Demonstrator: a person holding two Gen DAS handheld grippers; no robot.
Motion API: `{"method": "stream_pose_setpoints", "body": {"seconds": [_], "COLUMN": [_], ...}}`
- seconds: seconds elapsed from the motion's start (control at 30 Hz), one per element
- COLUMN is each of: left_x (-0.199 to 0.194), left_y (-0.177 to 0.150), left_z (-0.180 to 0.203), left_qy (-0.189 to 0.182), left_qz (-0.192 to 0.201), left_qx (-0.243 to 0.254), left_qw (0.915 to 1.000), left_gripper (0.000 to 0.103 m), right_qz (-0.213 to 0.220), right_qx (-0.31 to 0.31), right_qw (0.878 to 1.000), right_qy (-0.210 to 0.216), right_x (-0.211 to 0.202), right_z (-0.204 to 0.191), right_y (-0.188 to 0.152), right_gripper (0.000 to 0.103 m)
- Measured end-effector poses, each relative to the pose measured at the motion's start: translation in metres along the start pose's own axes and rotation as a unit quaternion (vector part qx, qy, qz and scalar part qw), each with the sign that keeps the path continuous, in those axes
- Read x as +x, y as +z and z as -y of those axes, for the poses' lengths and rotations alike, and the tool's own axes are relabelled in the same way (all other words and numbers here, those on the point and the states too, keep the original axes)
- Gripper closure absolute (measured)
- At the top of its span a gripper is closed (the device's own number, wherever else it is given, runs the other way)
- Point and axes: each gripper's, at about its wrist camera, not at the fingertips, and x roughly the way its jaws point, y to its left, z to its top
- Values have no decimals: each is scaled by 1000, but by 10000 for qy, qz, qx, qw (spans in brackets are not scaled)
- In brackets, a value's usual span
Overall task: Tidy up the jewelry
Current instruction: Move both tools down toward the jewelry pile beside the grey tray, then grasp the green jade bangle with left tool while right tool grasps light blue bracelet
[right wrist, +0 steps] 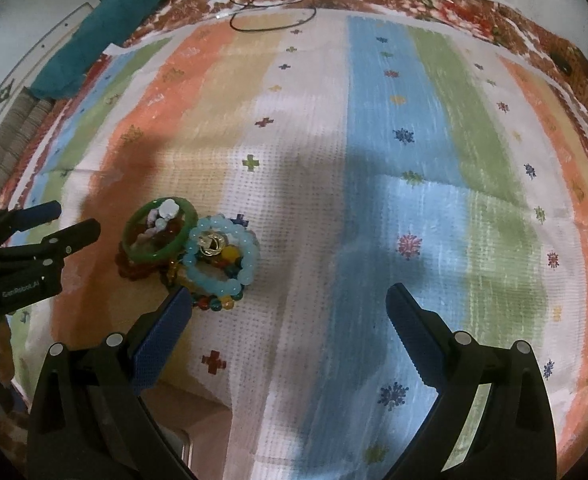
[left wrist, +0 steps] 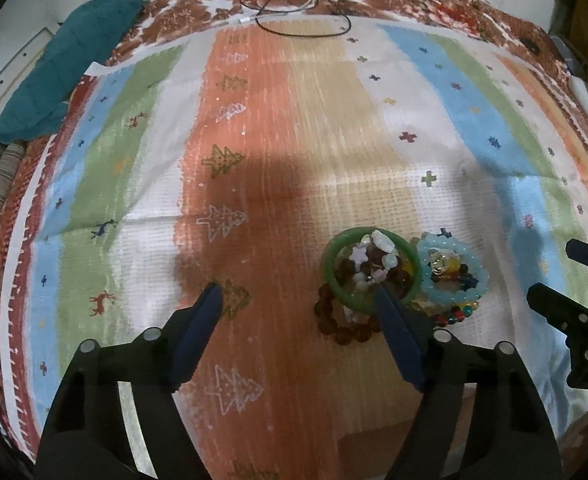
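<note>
Just beside left tool [left wrist: 297, 300] — bracelets [left wrist: 397, 276]

Bangle [left wrist: 335, 276] left of, touching bead bracelet [left wrist: 478, 276], on cloth [left wrist: 294, 120].

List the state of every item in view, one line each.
Left gripper: open, holding nothing.
Right gripper: open, holding nothing.
Green bangle: lying on the cloth, over beads.
Blue bead bracelet: lying beside the bangle.
Cloth: spread flat.
Cable: loose at the far edge.
</note>
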Motion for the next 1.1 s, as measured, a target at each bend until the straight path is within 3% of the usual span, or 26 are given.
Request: {"method": "stream_pose_setpoints", "body": {"seconds": [0.2, 0.5, 0.6, 0.77, 0.87, 1.0, 1.1], "left_x": [17, 31, 37, 44, 49, 55, 56], "left_y": [2, 10, 11, 11, 9, 10, 11], "left_z": [-3, 5, 6, 4, 6, 9, 12], "left_qy": [-81, -164, -135, -112, -157, -283, -424], "left_qz": [-200, -337, -364, -381, -417, -456, -478], "left_qx": [-46, 40, 108, 104, 111, 84, 67], "left_qw": [9998, 9993, 9992, 9992, 9989, 9985, 9979], "left_gripper": [42, 47, 55, 60, 64, 78, 94], "right_qz": [-68, -230, -269, -303, -401, -453, -432], "right_qx": [-4, -94, -119, -199, -226, -319, -373], "right_qw": [10000, 9997, 9996, 9993, 9989, 9985, 9983], "right_qy": [14, -15, -32, -24, -19, 43, 70], "right_x": [9, 29, 34, 41, 48, 54, 54], "right_z": [-3, -8, -9, -12, -13, -17, -21], "right_y": [6, 12, 14, 16, 15, 14, 13], "right_gripper": [5, 5, 17, 21, 35, 53, 61]}}
